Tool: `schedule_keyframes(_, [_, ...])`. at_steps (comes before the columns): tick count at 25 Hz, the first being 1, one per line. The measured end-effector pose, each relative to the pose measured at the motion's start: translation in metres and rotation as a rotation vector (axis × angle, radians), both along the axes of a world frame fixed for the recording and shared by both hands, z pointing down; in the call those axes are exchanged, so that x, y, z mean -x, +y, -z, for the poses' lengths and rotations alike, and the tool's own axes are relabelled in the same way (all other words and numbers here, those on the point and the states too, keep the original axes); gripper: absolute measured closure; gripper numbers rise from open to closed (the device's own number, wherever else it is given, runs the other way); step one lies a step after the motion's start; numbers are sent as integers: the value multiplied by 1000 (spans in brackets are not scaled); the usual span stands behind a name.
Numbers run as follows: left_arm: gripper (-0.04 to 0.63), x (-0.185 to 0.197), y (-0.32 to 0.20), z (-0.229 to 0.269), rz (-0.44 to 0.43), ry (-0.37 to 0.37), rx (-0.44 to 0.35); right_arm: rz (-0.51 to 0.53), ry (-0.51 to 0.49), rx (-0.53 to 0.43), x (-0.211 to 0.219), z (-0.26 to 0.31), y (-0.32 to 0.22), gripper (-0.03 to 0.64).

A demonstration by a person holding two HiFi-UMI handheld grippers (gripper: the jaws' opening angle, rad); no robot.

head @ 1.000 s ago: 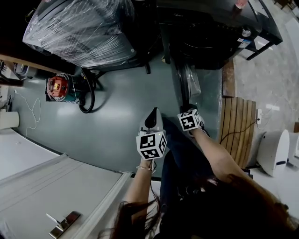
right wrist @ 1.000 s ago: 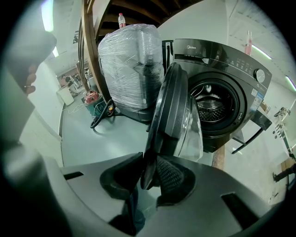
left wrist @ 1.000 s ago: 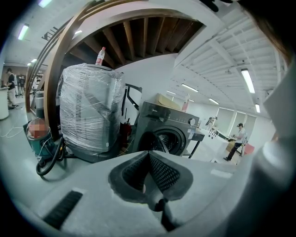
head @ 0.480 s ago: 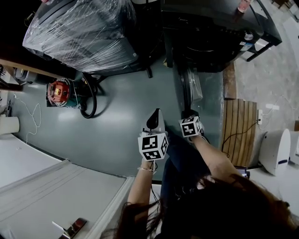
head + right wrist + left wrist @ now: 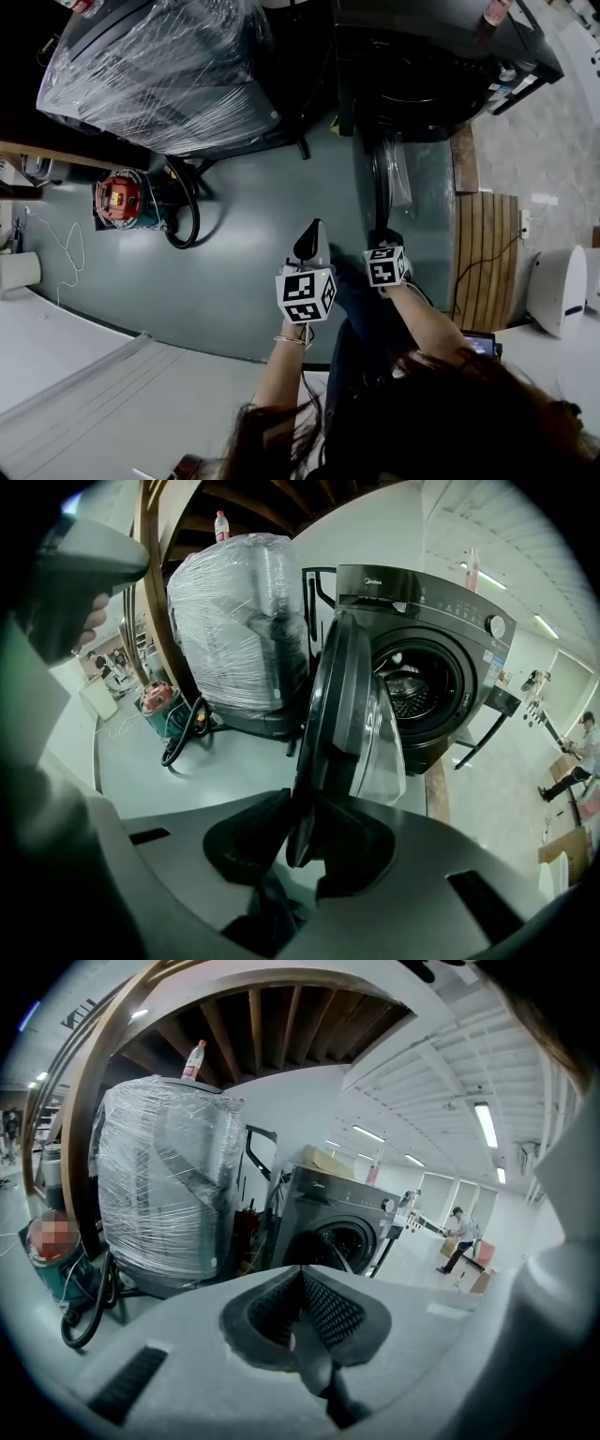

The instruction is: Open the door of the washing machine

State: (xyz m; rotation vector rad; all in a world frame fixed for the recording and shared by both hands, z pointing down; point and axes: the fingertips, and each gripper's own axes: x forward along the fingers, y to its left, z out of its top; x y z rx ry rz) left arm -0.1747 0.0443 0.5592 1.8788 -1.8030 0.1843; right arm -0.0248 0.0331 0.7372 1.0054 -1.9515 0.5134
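Washing machine (image 5: 441, 602) drum (image 5: 412, 691) shows bare steel. Its dark, glass-bowled door (image 5: 342, 714) stands wide, edge clamped by the right tool (image 5: 302, 806). The left tool (image 5: 300, 1279) is closed, empty.

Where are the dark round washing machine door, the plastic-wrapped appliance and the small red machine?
dark round washing machine door (image 5: 333, 705): right gripper view, on its dark rim.
plastic-wrapped appliance (image 5: 234, 621): right gripper view, on its wrapped front.
small red machine (image 5: 120, 199): head view, on its red top.
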Motion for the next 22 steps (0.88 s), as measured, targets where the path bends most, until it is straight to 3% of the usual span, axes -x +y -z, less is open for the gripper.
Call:
schedule_keyframes(10, [583,38,-19,8,-75,-15,5,-59,23,37,36,-5,8,534])
schedule_keyframes(22, [583,85,-36,11,-60,-17,9,-101,-8,68,79,-7,14,526])
